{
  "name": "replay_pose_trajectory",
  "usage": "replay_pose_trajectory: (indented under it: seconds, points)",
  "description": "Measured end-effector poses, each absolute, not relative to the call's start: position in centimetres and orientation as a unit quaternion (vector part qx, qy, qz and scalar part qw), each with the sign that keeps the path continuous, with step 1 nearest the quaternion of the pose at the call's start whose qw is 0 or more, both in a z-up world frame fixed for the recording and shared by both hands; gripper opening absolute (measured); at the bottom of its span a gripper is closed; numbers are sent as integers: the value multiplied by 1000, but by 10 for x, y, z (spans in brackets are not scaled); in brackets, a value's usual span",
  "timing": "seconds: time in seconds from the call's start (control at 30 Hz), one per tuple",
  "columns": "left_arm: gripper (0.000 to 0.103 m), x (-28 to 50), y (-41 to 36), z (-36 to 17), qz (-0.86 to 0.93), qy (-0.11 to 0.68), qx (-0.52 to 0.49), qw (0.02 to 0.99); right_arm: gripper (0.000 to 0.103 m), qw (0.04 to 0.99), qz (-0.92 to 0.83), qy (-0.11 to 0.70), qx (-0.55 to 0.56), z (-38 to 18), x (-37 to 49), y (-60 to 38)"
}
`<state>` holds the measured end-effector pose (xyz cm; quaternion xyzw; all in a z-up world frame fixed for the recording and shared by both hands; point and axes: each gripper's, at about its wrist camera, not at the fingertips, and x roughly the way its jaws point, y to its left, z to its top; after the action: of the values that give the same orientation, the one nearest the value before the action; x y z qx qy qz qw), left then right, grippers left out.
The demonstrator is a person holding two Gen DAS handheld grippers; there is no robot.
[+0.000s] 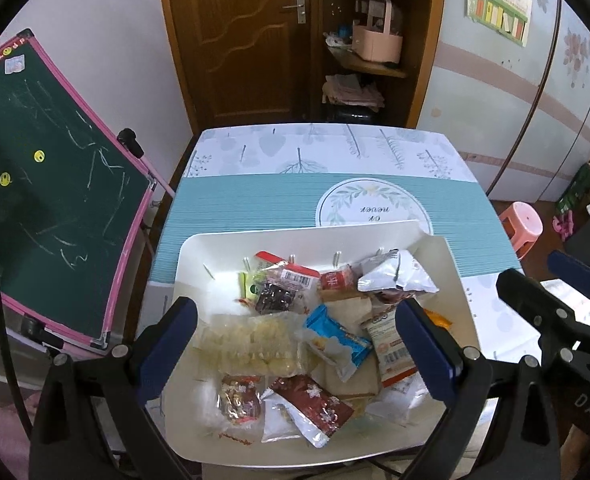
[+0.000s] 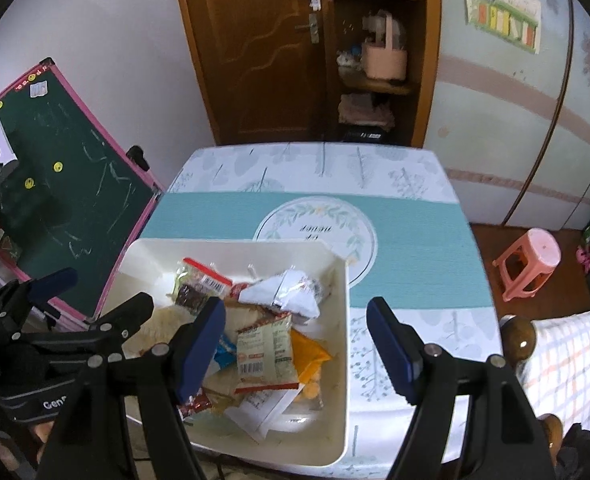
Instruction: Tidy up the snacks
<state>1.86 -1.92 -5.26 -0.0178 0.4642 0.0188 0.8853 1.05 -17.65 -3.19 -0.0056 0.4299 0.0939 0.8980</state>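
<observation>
1. Snack packets (image 1: 295,320), crinkly foil and clear plastic, fill a white rectangular plastic bin (image 1: 191,248) on the leaf-print table (image 1: 255,200).
2. Left gripper (image 1: 295,344) hovers above them, jaws apart, empty.
3. Right gripper (image 2: 295,348), jaws apart and empty, straddles the bin's 3 o'clock wall.

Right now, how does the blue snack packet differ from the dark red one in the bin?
The blue snack packet lies near the middle of the white bin, while the dark red packet lies nearer the camera. The blue one has a pale end showing its contents; the dark red one carries white snowflake-like marks and a silver end. Both lie flat on top of the heap, untouched by either gripper.
</observation>
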Motion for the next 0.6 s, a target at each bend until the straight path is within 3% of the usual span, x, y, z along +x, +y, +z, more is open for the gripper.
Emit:
replay_pose_trajectory:
  seconds: [0.6]
  points:
    - [99, 8, -19, -44, 38, 454, -29, 890, 74, 906, 94, 413, -3, -24, -2, -175]
